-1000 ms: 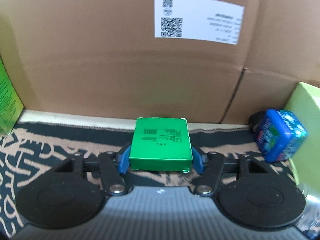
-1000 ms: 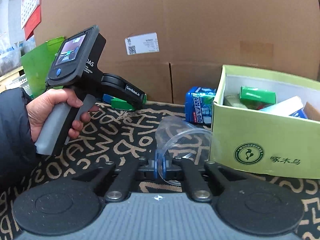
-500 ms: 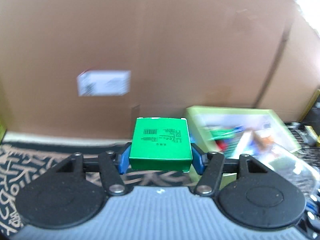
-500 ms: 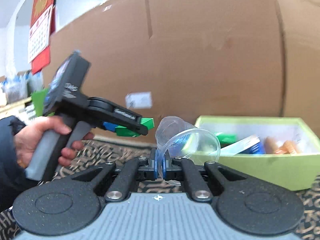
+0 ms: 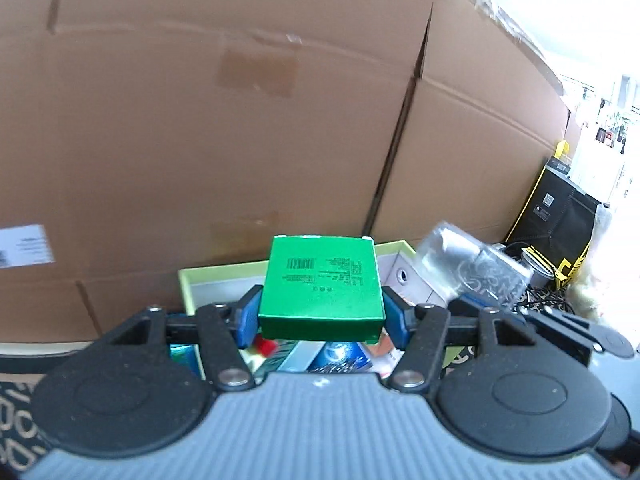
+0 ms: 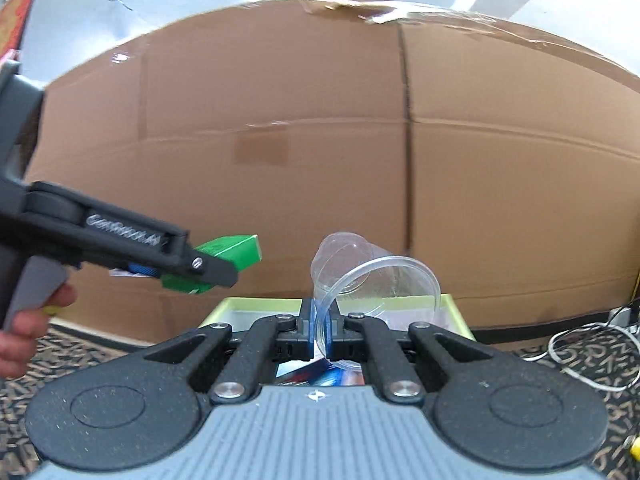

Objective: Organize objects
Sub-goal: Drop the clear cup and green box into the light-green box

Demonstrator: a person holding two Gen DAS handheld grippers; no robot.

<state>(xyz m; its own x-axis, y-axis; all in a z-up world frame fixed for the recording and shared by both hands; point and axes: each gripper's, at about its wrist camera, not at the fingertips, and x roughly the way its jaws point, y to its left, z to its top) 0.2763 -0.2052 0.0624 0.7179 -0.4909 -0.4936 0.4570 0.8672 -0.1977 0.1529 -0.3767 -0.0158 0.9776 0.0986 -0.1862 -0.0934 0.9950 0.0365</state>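
My left gripper (image 5: 320, 316) is shut on a flat green box (image 5: 322, 286) and holds it in the air above the open light-green carton (image 5: 208, 276). In the right wrist view the left gripper (image 6: 208, 266) with the green box (image 6: 228, 252) is at the left. My right gripper (image 6: 319, 330) is shut on the rim of a clear plastic cup (image 6: 372, 284), tilted on its side above the same carton (image 6: 260, 308). The cup (image 5: 472, 268) also shows at the right of the left wrist view. Several packets lie inside the carton.
A tall brown cardboard wall (image 6: 340, 160) stands right behind the carton. A patterned black-and-tan mat (image 6: 580, 360) covers the surface. White cables (image 6: 592, 344) lie at the right. A black-and-yellow bag (image 5: 560, 216) stands at the far right.
Both grippers have risen and moved right, over the light-green carton. The green box and the clear cup are still held. The blue packet on the mat has gone out of view.
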